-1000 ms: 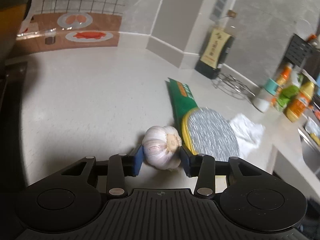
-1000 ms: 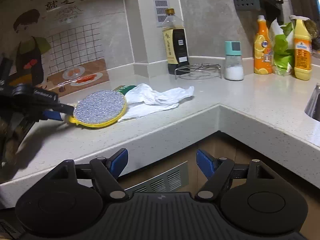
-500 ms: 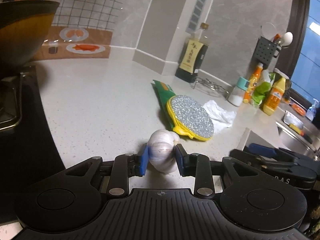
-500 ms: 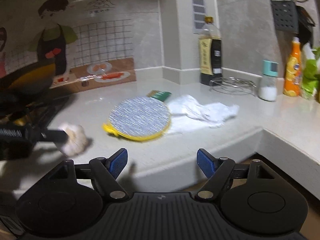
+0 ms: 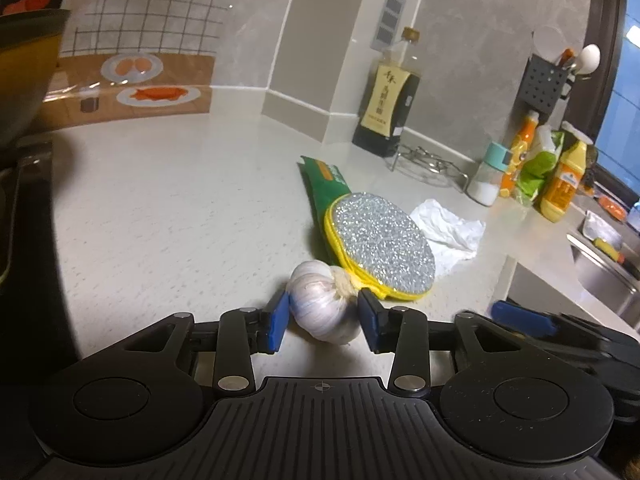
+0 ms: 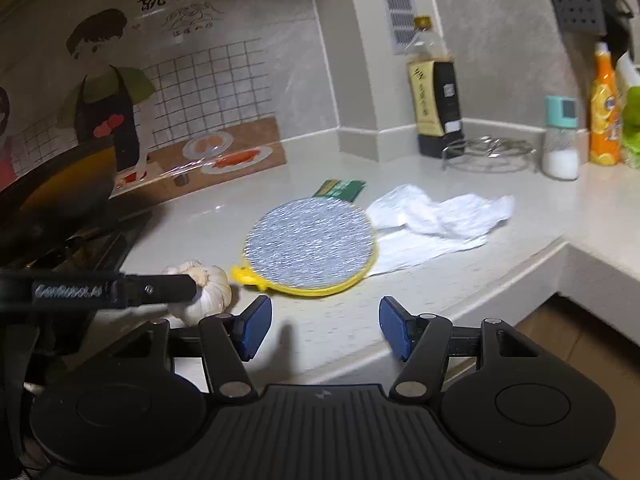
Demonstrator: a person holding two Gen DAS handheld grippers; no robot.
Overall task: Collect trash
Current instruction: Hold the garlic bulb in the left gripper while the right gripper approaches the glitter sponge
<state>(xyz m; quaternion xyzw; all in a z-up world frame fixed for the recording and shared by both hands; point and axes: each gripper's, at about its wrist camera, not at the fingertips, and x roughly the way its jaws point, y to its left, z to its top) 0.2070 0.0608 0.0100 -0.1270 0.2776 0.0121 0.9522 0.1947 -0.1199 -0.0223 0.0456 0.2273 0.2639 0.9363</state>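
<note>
Item: garlic bulb [image 5: 324, 308], on counter [image 5: 168, 216] beside yellow-rimmed scouring pad [image 5: 380, 252]. Left gripper [image 5: 324, 322] straddles it, pads spread, right pad apart from bulb: released. Right gripper [image 6: 325, 326] unclenched, empty. Advice: close squarely on bulb's widest part; avoid snagging pad.

The pale speckled surface [image 5: 168, 216] carries a round silver scouring pad [image 5: 382, 251] with yellow edging. Relative to the pad: a garlic bulb [image 5: 322, 306] lies just beside its near edge, a green packet [image 5: 326, 184] protrudes from beneath its far side, and crumpled white paper [image 5: 448, 232] lies against its right side.
</note>
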